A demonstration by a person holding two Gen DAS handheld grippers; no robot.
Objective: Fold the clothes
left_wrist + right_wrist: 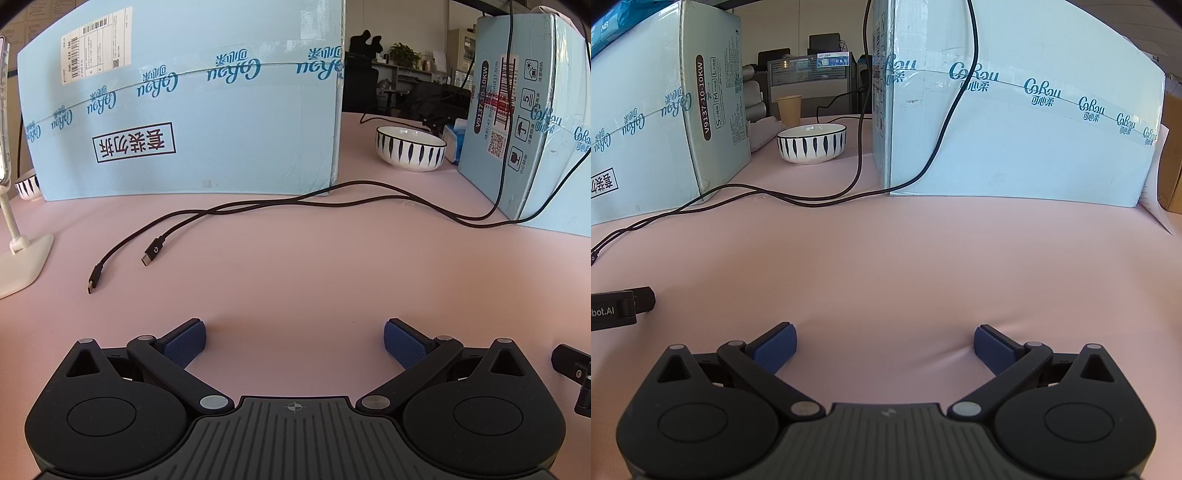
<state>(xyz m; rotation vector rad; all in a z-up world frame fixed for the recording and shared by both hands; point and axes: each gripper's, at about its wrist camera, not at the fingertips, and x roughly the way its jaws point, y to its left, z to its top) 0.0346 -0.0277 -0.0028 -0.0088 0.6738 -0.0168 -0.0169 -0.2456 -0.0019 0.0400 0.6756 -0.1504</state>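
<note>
1. Left tool and right tool: both spread wide, gripping nothing, low over the pink cloth spread flat beneath them.
2. Two black cables lie on the cloth.
3. Striped bowl stands between blue cartons; its inside is hidden.

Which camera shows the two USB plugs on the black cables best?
The left wrist view: both USB plugs lie bare on the pink surface, ahead-left of the open left claw. The right wrist view shows only the black cables running off its left edge.
</note>
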